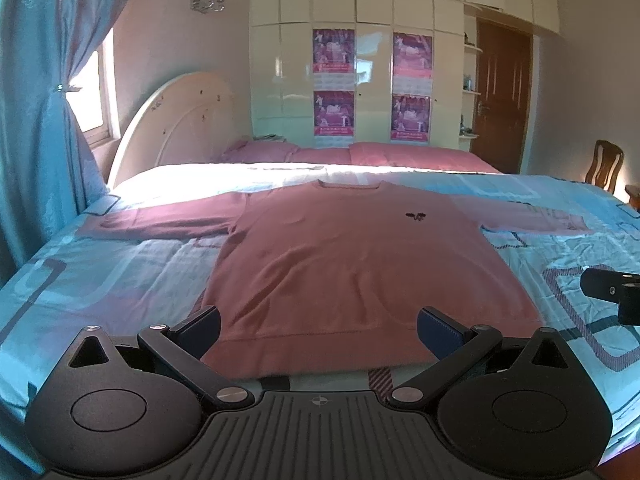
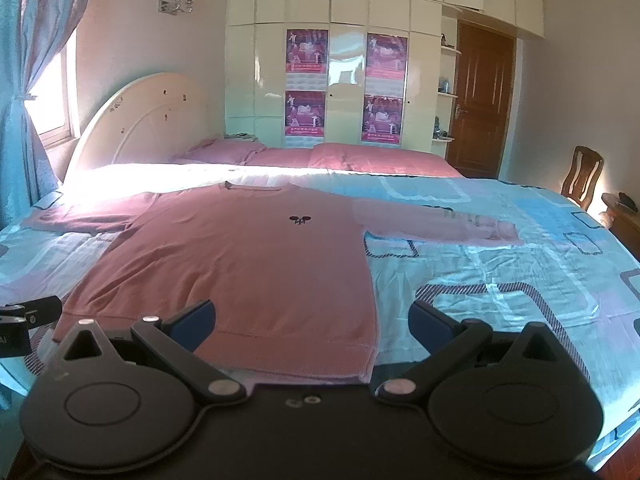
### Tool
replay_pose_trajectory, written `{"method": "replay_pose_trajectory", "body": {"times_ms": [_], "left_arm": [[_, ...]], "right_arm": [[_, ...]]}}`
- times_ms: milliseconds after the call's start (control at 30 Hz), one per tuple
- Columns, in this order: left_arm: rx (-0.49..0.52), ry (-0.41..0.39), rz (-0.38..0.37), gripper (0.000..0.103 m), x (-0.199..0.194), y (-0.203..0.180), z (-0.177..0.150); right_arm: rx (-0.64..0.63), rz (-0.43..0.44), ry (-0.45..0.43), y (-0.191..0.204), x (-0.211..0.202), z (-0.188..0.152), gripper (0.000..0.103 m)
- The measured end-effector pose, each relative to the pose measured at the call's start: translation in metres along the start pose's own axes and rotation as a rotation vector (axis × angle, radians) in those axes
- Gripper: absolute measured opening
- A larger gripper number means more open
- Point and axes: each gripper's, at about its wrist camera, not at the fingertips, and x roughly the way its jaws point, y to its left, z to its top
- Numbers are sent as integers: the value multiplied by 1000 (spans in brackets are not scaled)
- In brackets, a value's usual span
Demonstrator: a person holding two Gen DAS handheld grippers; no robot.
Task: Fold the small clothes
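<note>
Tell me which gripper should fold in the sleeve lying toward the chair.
Right. The right gripper, open, sits at the sweater hem corner on the side of that sleeve. The left gripper, also open, faces mid-hem, farther away.

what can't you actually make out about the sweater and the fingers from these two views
- Sweater hem: in the left wrist view the left gripper body covers its near edge; same under the right gripper in the right wrist view.
- Chest logo: too small to read.
- Right sleeve cuff: blurred.
- Left sleeve: washed out by window glare.
</note>
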Motion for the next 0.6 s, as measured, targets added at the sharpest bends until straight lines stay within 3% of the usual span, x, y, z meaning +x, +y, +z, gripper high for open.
{"method": "replay_pose_trajectory", "body": {"times_ms": [400,600], "left_arm": [[13,31,-44,103,71,-3,40],[-35,54,-76,103,116,6,65]], "right_arm": [[23,-42,25,-1,54,29,102],[41,-86,45,2,88,51,102]]}}
